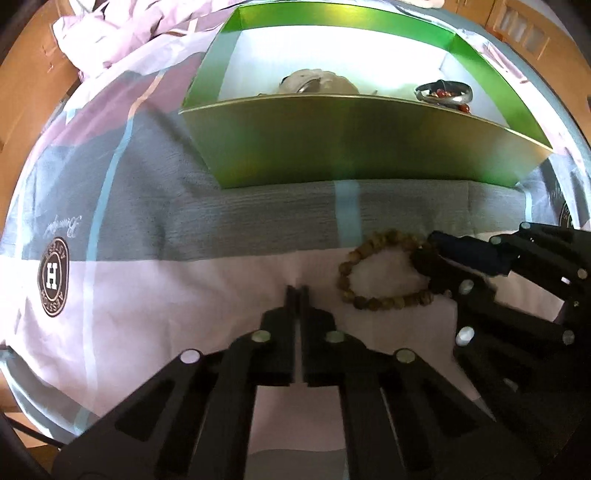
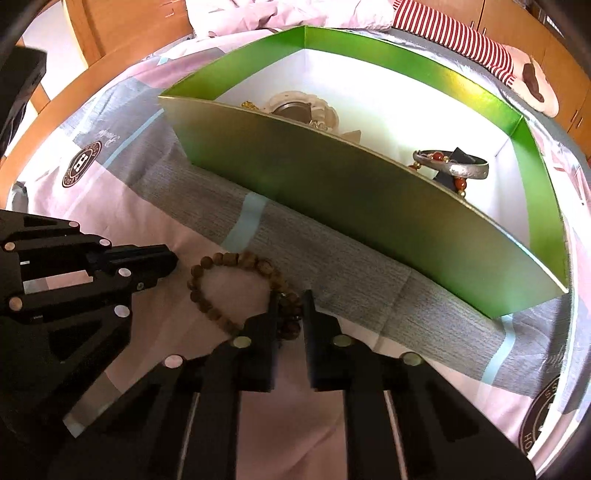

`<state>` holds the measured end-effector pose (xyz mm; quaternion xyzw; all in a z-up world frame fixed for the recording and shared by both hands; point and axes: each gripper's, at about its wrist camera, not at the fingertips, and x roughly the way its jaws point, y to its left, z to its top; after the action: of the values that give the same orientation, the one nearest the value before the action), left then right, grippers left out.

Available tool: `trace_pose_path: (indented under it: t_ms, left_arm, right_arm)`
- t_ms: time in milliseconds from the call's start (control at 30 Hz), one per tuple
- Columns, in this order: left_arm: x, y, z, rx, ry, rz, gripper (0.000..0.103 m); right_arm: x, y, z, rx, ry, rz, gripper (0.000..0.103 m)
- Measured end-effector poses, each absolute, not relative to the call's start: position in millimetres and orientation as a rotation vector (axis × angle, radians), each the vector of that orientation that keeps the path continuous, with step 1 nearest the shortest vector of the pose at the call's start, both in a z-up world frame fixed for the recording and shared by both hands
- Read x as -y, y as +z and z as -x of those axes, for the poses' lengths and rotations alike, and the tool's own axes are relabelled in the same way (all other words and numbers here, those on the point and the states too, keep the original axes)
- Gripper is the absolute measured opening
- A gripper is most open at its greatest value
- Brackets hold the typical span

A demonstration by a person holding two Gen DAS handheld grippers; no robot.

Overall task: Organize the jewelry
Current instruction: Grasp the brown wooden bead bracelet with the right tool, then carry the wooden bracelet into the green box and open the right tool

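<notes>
The left gripper (image 1: 297, 288) is pointing down at the pink part of the bedsheet (image 1: 147, 314), its jaws pressed together with nothing between them, just beside the wooden bead bracelet (image 1: 369, 266). That bracelet is lying in an open loop on the sheet, near the seam where the pink is meeting the grey band. The right gripper (image 2: 290, 295) is clamping on the near side of the loop, with dark beads showing between its two fingers (image 2: 271, 325). Beyond the grey band, a green box (image 1: 351, 147) with a white inside is sitting on the bed. In it a silver bangle (image 2: 452, 164) is resting with a string of red beads (image 2: 460, 182) toward the box's right end, and a pale round piece (image 2: 303, 105) is lying toward the left end. Past the box, a red-and-white striped cloth (image 2: 458, 33) is lying at the far edge of the bed
</notes>
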<state>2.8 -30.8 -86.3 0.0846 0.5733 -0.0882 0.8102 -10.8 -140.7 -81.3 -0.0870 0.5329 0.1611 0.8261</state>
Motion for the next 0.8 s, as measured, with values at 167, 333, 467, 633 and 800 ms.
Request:
trace_pose_path:
  t_ms: [167,333,467,633,800]
  left_arm:
    - [31,-80,-3,-1.221,-0.190,-0.166,0.001]
    - [14,-49,2,-1.171,-0.231,-0.081,0.000]
    - [7,-24,2,-1.120,-0.258,-0.023,0.000]
    - [5,-13,-7,-1.095,-0.290,0.016,0.000]
    - [23,-34,-9,-1.146,-0.321,-0.013,0.008]
  right_arm:
    - [144,-71,11,-1.108,0.342,0.170,0.012]
    - [155,-41,13,-1.042,0.356,0.106,0.012]
    - [162,-15,18,-0.977,0.373,0.071,0.012]
    - [169,-12,17,-0.976,0.377,0.045,0.013]
    - [171,-30,12,-1.049,0.335,0.032,0.013]
